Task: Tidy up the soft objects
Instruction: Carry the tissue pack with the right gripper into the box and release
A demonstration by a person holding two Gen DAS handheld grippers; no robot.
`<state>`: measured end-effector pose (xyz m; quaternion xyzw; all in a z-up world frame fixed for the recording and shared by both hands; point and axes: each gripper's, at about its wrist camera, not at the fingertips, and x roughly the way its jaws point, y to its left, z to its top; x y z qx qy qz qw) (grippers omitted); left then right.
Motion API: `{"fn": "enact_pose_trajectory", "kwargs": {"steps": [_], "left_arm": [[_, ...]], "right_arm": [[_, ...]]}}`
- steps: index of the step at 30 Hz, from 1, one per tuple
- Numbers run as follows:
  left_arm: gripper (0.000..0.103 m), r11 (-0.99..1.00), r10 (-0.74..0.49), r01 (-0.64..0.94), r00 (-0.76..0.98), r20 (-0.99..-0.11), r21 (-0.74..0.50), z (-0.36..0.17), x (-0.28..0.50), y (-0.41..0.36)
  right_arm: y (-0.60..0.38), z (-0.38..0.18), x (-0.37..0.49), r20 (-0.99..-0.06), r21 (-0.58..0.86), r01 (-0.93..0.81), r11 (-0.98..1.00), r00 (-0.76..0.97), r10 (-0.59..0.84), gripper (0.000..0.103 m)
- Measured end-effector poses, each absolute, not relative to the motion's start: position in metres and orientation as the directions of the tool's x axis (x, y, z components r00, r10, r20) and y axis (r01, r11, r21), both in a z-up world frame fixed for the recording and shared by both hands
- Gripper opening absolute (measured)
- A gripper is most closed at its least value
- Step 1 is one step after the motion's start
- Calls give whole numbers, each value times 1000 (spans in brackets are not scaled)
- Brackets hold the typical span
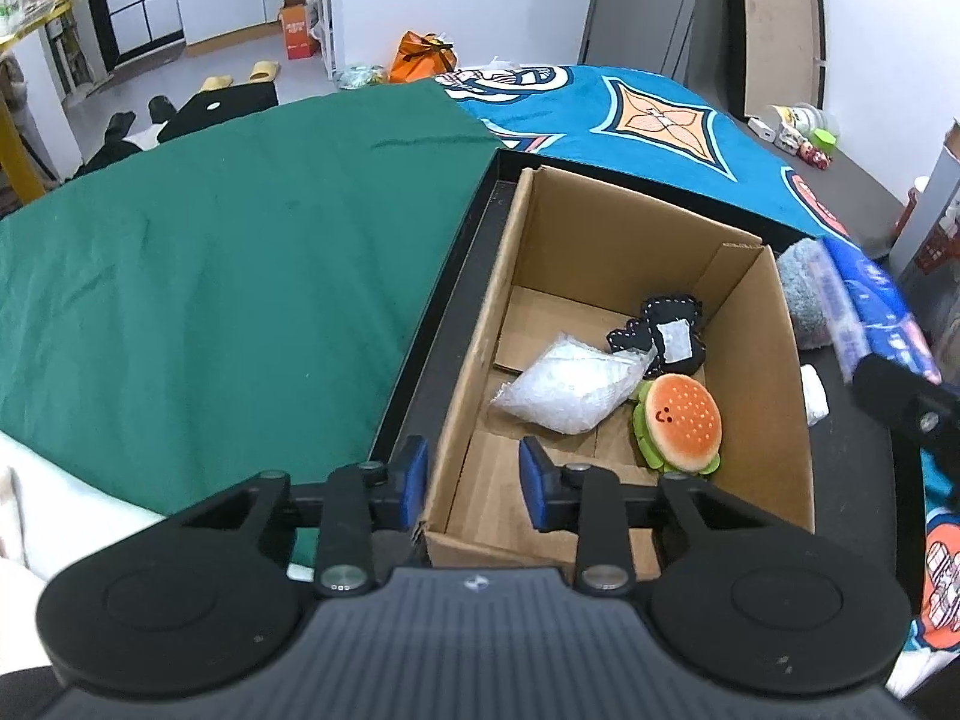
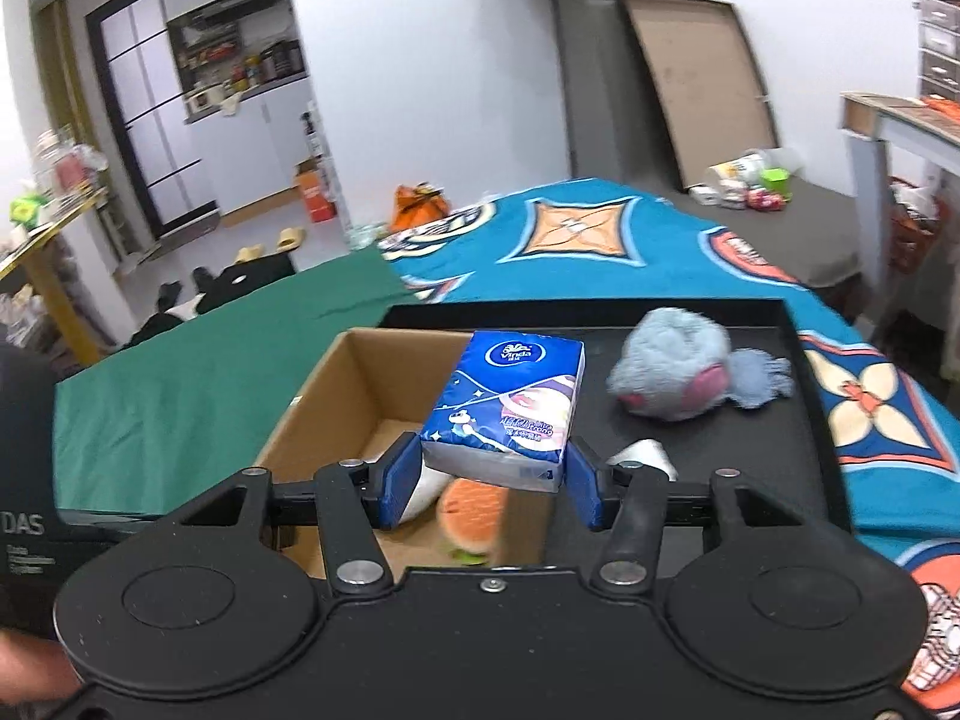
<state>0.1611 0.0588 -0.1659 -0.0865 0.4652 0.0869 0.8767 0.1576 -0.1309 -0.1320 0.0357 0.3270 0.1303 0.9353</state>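
Green and blue cloths cover the table beneath the right gripper (image 2: pixel 492 483), whose pads clamp a soft, light, squashable tissue pack (image 2: pixel 507 414) by its long sides above the cardboard box (image 2: pixel 324 396); the left gripper (image 1: pixel 474 483) hovers empty, slightly parted.

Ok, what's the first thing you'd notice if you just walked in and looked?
Probably the blue plastic tissue pack, pinched between the right gripper's blue fingers above the brown cardboard box. Inside the box lies a smiling orange plush burger, beside a crinkly clear plastic bag. A fluffy grey-blue soft toy waits on the black tray.
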Motion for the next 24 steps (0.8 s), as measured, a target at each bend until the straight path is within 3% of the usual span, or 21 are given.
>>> {"fn": "enact_pose_trajectory", "kwargs": {"steps": [16,19,20,24], "left_arm": [[20,947,16,-276,546,-838,-162,-173,162,79],[20,942,8,-285,544,-839,-175,-173,162,82],[20,942,7,-287,543,-839,-177,-173,162,82],[21,936,4,-301,524,-852,-181,-175,164,84]], "right_arm": [[-87,-134,169,-648,261,-330,907,636,418,52],[-85,-135,174,-661,315,-337,887,593,460,55],[-85,-135,176,-660,334,-341,879,581,476,60],[-88,-138,181,-668,409,-325,852,529,523,61]]}}
